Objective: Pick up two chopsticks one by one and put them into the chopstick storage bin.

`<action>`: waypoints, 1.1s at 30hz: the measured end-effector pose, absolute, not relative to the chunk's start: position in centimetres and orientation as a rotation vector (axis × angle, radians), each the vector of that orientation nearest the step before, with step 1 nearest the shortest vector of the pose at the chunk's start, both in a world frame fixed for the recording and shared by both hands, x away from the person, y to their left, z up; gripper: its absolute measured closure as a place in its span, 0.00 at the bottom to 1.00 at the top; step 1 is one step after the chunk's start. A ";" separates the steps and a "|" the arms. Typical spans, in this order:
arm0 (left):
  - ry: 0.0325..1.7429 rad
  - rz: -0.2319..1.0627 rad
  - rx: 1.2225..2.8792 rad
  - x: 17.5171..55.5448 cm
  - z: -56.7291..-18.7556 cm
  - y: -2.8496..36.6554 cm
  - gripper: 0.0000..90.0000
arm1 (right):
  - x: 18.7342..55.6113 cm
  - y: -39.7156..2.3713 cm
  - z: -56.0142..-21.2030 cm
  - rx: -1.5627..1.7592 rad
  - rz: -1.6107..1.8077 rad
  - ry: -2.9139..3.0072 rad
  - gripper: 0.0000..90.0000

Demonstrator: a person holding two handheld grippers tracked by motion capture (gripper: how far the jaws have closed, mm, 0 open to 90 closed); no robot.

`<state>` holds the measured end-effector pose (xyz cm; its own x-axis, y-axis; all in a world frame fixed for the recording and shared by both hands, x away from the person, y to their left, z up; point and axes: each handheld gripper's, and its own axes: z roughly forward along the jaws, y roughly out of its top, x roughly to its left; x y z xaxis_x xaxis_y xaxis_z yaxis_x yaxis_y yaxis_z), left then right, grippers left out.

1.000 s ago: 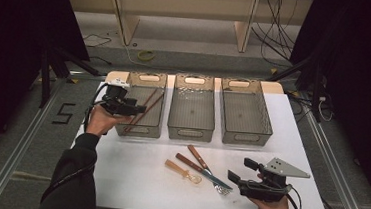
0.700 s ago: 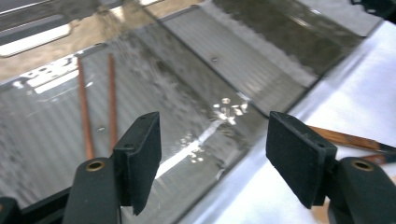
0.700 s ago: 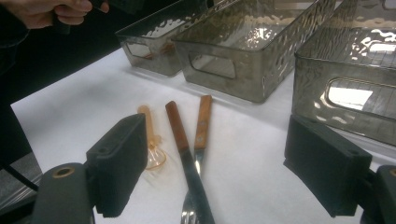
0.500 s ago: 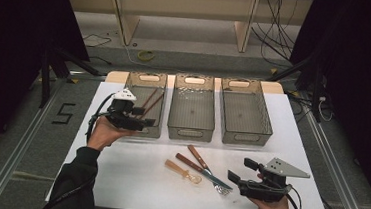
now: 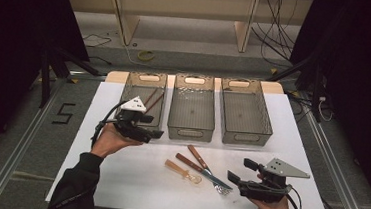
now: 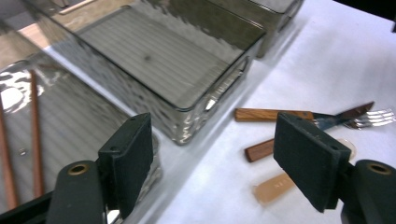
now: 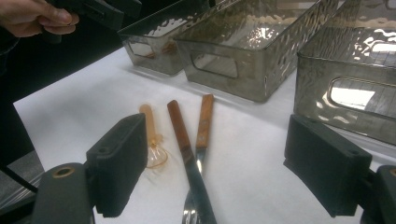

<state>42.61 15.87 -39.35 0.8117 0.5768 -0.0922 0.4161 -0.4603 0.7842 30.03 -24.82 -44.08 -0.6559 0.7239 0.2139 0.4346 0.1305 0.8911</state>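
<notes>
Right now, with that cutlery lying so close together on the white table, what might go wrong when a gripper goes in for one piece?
1. The wooden-handled knife crosses the wooden-handled fork, so lifting one could drag the other.
2. The translucent orange plastic spoon lies right beside them; the open left gripper might nudge it.
3. Its jaws hang near the leftmost smoky clear plastic bin and could bump it.

Knife (image 5: 203, 162): wooden handle, flat on the white table, crossing the fork.
Fork (image 5: 199, 172): wooden handle, tines toward the near edge.
Spoon (image 5: 183, 171): translucent amber plastic, just beside them.
</notes>
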 end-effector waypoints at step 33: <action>0.494 0.128 2.375 40.3 -42.0 10.3 0.26 | 30.0 -25.1 -44.2 1.145 1.531 2.140 0.25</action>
